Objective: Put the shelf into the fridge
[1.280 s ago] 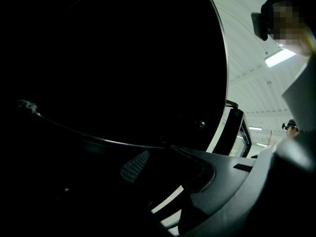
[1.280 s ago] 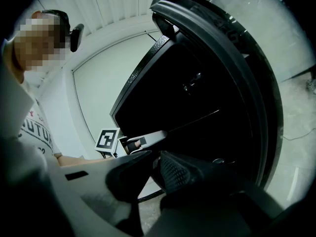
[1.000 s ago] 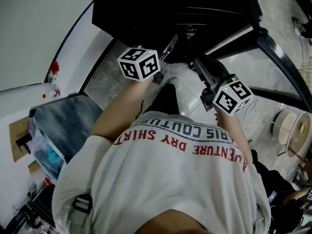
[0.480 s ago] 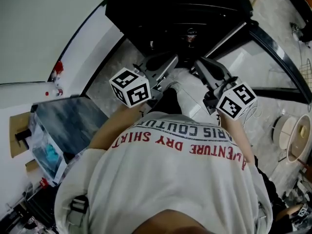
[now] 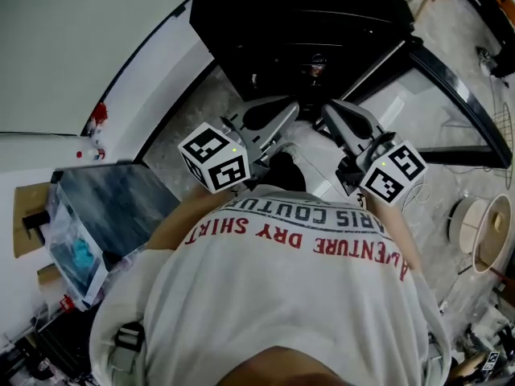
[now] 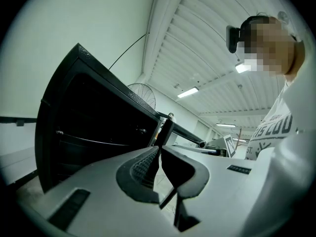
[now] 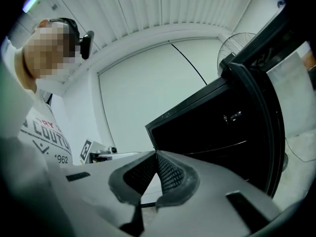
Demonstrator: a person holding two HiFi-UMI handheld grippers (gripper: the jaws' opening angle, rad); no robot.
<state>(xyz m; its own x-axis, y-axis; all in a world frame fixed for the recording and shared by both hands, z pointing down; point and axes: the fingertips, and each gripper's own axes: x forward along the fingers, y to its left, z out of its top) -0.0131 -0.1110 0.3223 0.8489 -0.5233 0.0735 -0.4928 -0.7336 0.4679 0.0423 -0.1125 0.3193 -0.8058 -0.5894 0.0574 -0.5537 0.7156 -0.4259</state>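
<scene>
The black fridge [image 5: 306, 22] stands open ahead of me, its glass door [image 5: 451, 87] swung out to the right. Inside the dark cabinet a thin shelf edge [image 6: 94, 141] runs across; it also shows in the right gripper view as a pale shelf line [image 7: 232, 147]. My left gripper [image 5: 291, 109] and right gripper [image 5: 330, 109] hover side by side just outside the fridge opening, close to my body. Both are shut with nothing between the jaws: the left gripper [image 6: 159, 148] has its tips together, and the right gripper [image 7: 156, 153] has its pads touching.
A grey box [image 5: 113, 203] with clutter beside it sits on the floor at the left. A round spool-like object [image 5: 483, 223] lies at the right. A white wall [image 5: 80, 47] runs along the fridge's left side. Marbled floor [image 5: 181, 127] lies between.
Both grippers have drawn back from the fridge opening toward my body, the left one lower and leftward. Their jaws, parted a second ago, have come together.
</scene>
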